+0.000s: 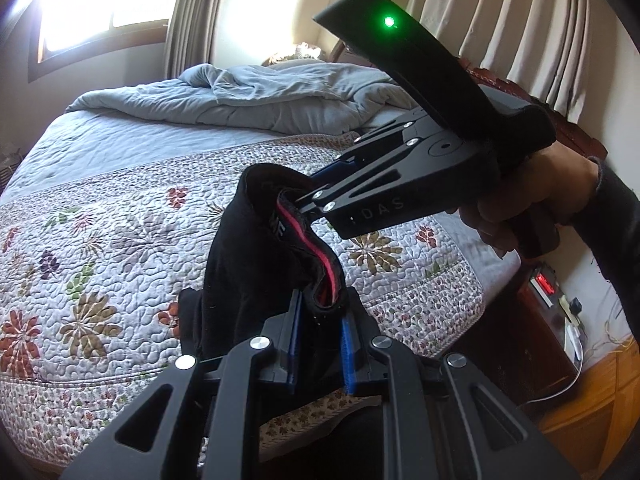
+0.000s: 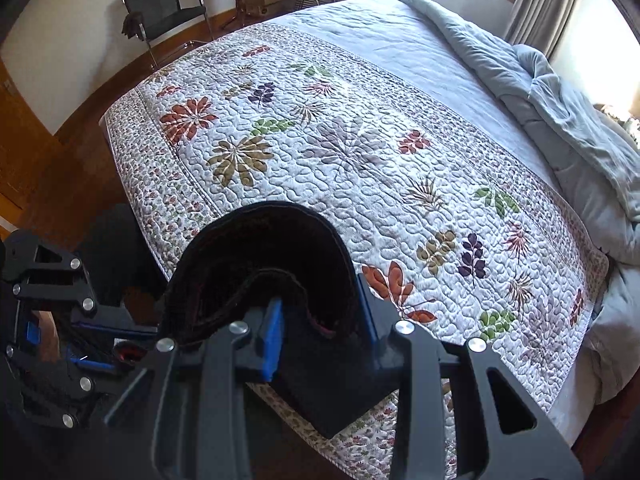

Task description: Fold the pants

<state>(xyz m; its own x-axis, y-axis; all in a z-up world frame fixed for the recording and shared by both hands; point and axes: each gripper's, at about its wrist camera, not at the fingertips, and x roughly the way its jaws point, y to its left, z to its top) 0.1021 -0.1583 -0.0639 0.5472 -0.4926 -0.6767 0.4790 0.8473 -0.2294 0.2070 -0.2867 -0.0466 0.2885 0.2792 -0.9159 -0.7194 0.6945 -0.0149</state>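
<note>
Black pants [image 1: 256, 248] with a red-striped waistband [image 1: 320, 252] hang in the air above the bed. My left gripper [image 1: 320, 312] is shut on one part of the waistband. My right gripper [image 1: 298, 198] comes in from the right and is shut on the waistband a short way off. In the right wrist view the right gripper [image 2: 320, 312] clamps the bunched black waistband [image 2: 260, 252], which arches up between its blue pads [image 2: 272, 340]. The left gripper [image 2: 92, 344] shows at the lower left, close by. The pant legs hang below, mostly hidden.
A bed with a floral quilt [image 2: 340, 152] lies under the pants, with a grey duvet [image 1: 256, 92] bunched at its head. A black chair [image 2: 168, 8] stands beyond the foot. A nightstand with a red-lit device [image 1: 544, 284] and curtains [image 1: 480, 12] are at the right.
</note>
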